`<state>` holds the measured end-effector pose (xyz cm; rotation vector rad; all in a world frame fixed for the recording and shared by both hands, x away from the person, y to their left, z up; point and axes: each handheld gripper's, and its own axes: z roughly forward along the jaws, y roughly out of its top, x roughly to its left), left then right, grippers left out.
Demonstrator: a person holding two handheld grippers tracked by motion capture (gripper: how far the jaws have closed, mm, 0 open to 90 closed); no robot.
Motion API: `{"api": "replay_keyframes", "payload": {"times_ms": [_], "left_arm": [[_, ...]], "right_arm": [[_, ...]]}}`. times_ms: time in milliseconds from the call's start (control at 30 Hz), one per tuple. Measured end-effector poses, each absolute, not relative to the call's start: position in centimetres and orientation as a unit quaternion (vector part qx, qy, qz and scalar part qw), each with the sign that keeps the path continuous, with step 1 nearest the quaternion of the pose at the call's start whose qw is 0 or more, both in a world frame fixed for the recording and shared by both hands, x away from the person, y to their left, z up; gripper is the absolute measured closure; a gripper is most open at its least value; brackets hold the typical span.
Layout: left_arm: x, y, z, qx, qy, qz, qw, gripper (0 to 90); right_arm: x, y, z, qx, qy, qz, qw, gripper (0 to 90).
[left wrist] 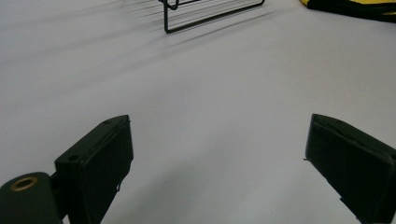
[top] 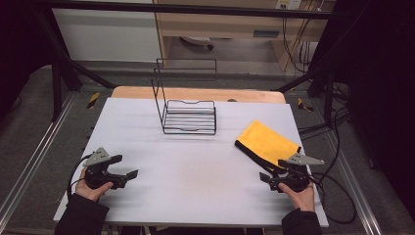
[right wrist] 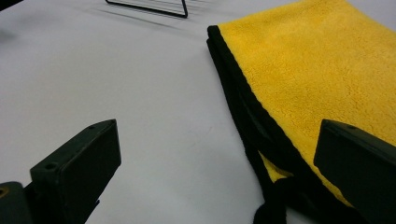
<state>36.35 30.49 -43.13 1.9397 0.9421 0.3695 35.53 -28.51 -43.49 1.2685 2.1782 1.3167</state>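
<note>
Black jaws of my right hand-held gripper [top: 274, 179] stand wide apart, nothing clamped between them. It sits low at the near right corner of the bench [top: 195, 171], right hand [top: 299, 193] behind it. Just ahead of it lies the folded yellow cloth [top: 268, 141] with black trim, flat on the bench near the right edge. In the right gripper view the cloth [right wrist: 317, 70] runs up the right half, its black edge passes between my jaws, and the right jaw stands over the yellow pile; contact with it I can't tell. Left jaw over bare white surface.

My left hand-held gripper [top: 126, 171] is at the near left, jaws also spread wide, holding nothing, with left hand [top: 93, 183] gripping it. In the left gripper view just plain bench surface [left wrist: 210, 116] lies between the jaws, no object touched.

Open room: the whole middle of the bench between both grippers is bare. Black wire rack [top: 188, 110] stands toward the far side, centre, well apart from both grippers and from the cloth; its tall back frame rises on the left side of its ribbed base.

View differences: high view gives the rack whole and both bench edges; left gripper view catches the rack's near corner [left wrist: 210, 16] and a sliver of cloth [left wrist: 355, 5] at the top right; right gripper view gives the cloth's pile and trim up close and a bit of rack foot [right wrist: 149, 8].
</note>
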Motion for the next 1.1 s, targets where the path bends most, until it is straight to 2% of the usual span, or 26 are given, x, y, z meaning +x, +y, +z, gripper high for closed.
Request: {"api": "replay_keyframes", "payload": {"times_ms": [600, 1100], "left_arm": [[36.3, 30.6, -43.4, 0.789, 0.384, 0.156, 0.453, 7.4], [36.3, 30.6, -43.4, 0.789, 0.387, 0.158, 0.45, 7.5]], "right_arm": [[35.6, -28.0, -43.2, 0.436, 0.76, 0.455, 0.159, 0.6], [37.0, -27.1, -42.4, 0.43, 0.763, 0.448, 0.18, 0.5]]}}
